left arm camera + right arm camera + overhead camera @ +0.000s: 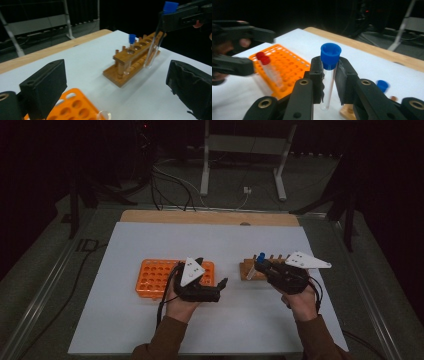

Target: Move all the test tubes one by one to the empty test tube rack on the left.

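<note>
My right gripper (329, 67) is shut on a clear tube (327, 82) with a blue cap, gripping it just under the cap and holding it upright. In the high view the right gripper (261, 265) holds this tube (251, 270) at the near left end of a wooden rack (247, 270). The left gripper view shows the held tube (153, 45) hanging beside the wooden rack (130, 65), its foot just above the table. A second blue-capped tube (132, 39) stands in that rack. My left gripper (117, 92) is open and holds nothing. It hovers over the right end of an orange rack (155, 277).
Two red-capped tubes (265, 61) stand in the orange rack (287, 67). The white table top (210, 240) ends in a wooden strip (210, 217) at the far side. Beyond it are cables (170, 185) on the floor and a grey metal stand (245, 150).
</note>
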The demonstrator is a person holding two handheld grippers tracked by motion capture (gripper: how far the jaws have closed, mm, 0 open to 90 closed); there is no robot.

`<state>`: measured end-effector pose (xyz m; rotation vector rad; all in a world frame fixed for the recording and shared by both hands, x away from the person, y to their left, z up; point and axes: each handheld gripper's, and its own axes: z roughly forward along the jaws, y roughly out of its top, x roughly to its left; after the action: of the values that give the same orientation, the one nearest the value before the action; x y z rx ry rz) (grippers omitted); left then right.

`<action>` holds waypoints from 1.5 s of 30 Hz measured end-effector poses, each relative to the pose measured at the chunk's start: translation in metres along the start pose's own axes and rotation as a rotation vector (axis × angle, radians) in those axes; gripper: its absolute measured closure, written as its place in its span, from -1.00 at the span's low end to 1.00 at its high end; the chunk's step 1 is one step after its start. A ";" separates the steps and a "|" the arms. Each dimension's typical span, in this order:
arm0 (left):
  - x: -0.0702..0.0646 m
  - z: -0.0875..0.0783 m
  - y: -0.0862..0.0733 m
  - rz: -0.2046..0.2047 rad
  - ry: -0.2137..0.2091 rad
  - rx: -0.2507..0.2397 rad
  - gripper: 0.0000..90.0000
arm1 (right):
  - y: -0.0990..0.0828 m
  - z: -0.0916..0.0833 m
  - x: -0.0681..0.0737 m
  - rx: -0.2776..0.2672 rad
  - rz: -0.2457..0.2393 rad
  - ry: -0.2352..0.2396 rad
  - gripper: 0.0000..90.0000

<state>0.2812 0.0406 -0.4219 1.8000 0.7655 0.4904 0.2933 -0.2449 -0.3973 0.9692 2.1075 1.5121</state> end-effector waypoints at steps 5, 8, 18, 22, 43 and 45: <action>-0.011 0.010 0.000 0.023 -0.028 0.015 -0.86 | 0.000 0.005 0.010 0.013 -0.012 0.038 0.70; -0.017 0.016 0.001 0.030 -0.044 0.023 -0.84 | -0.001 0.008 0.015 0.025 -0.022 0.056 0.70; -0.036 0.029 -0.001 0.083 -0.093 0.027 0.01 | -0.003 0.016 0.028 0.043 -0.034 0.115 0.70; -0.039 0.032 -0.001 0.094 -0.116 0.035 0.36 | -0.003 0.017 0.029 0.047 -0.031 0.129 0.70; -0.021 0.023 0.001 0.041 -0.071 0.030 0.72 | -0.002 0.009 0.017 0.005 -0.015 0.093 -0.42; -0.018 0.020 0.001 0.033 -0.064 0.026 0.72 | -0.004 0.010 0.013 0.010 -0.003 0.063 -0.54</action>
<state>0.2818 0.0146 -0.4270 1.8458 0.7020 0.4439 0.2896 -0.2299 -0.4030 0.9325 2.1609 1.5512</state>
